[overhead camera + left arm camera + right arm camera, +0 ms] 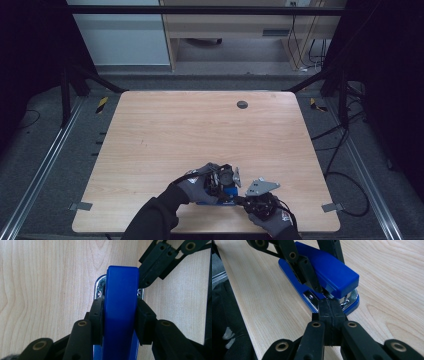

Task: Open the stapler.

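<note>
Now two grippers are working a blue plastic stapler [226, 194] at the near edge of the pale wooden table [165, 135].

Nearest, the right gripper [329, 305] is poking its fully closed jaws, empty, into the stapler's metal mouth. Just beyond, the left gripper [120, 312] is clamping the stapler's top arm from both sides, pads pressing on it. Rigid, fairly light and smooth-sided, it looks apt to slip; gripping across the flat flanks seems safest.

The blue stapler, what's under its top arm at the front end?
Under the blue stapler's top arm sits a metal plate on the blue base. The right gripper's shut jaws poke into the gap there, and hide what lies deeper inside.
</note>
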A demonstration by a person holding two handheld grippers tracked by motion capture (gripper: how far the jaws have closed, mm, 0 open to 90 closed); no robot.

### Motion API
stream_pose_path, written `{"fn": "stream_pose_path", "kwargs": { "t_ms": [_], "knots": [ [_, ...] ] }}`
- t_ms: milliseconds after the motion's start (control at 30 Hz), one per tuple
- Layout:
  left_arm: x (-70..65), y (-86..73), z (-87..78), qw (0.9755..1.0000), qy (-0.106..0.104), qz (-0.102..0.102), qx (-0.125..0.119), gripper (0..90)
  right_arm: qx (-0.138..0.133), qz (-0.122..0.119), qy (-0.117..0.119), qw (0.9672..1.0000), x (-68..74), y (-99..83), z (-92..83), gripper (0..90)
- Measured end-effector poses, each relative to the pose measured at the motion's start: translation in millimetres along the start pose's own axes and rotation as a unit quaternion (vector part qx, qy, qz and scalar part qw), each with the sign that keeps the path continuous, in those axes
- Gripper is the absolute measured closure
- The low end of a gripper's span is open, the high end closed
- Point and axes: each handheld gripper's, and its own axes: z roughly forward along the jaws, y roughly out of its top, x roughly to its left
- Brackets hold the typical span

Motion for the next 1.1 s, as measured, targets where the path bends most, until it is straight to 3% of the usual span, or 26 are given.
{"fn": "stream_pose_path", "kwargs": {
  "t_ms": [1100],
  "knots": [
    [1.5, 5.5, 1.2, 0.9999, -0.008, 0.006, 0.012, 65.0, -0.021, 0.007, -0.001, 0.9998, -0.2, -1.9, 3.4, 90.0]
  ]
}}
